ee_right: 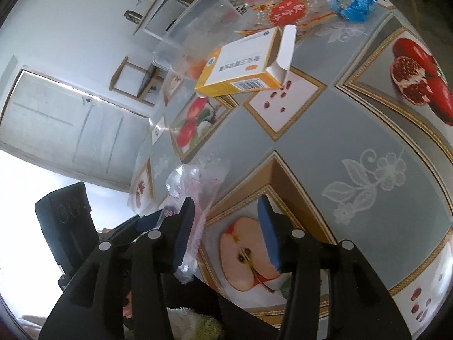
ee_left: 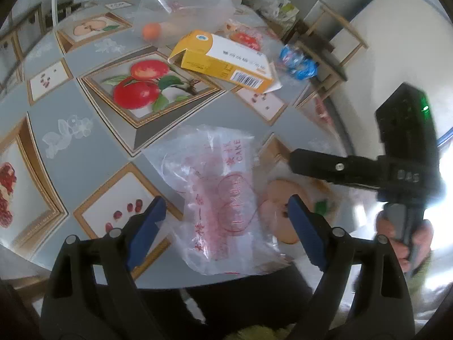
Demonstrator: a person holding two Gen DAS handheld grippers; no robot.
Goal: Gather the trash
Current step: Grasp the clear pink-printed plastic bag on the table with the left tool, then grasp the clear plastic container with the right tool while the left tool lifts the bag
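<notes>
The clear plastic bag (ee_left: 223, 198) is thin, crumpled film printed in red: Chinese characters, the word CAKE and a round seal-like outline. In the left wrist view it lies at the near edge of the table (ee_left: 93, 147), between the blue pads of the left gripper (ee_left: 226, 221), one pad at 8 o'clock from it, the other at 4 o'clock. The jaws stand wide apart and neither pad presses on the film; nothing is held.

In the right wrist view the right gripper (ee_right: 226, 232) is partly open. The bag (ee_right: 198, 198) hangs as a narrow rumpled strip just against the inner face of its left finger (ee_right: 184, 232), while the right finger stands clear over the printed halved apple; whether the film actually touches that pad cannot be told.

From the bag, at 12 o'clock in the left view, lie a yellow and white carton (ee_left: 223, 59), a clear tub (ee_left: 184, 8) and a blue wrapper (ee_left: 297, 62) at 1 o'clock
</notes>
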